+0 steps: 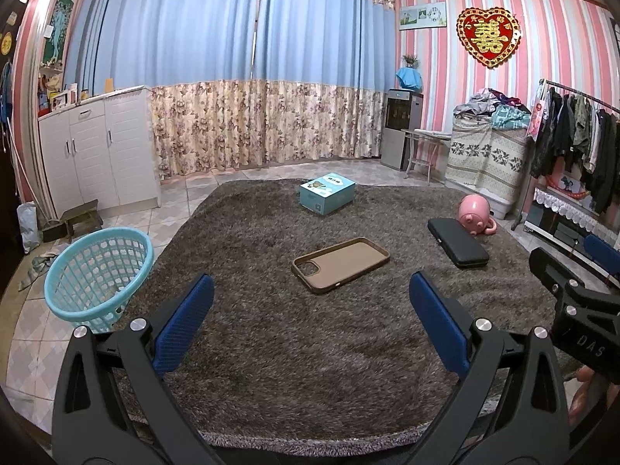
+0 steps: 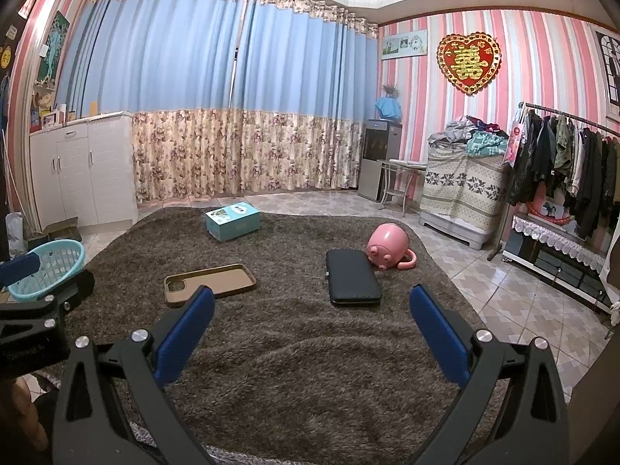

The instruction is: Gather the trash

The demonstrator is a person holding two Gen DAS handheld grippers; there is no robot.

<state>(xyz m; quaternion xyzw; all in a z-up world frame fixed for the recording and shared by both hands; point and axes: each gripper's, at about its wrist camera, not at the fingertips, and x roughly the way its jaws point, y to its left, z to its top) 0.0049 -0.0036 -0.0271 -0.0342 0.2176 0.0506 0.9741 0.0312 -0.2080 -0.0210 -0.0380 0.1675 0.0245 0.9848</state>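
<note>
On a brown shaggy rug lie a brown phone case, a black flat case, a pink pig-shaped cup on its side and a light blue box. A turquoise basket stands tilted at the rug's left edge. My left gripper hangs open above the rug, the phone case just ahead of it. My right gripper is open too, short of the black case. Neither holds anything.
White cabinets stand at the back left, floral curtains along the far wall. A water dispenser, a small table and a covered chest sit at the back right, a clothes rack further right. Tiled floor surrounds the rug.
</note>
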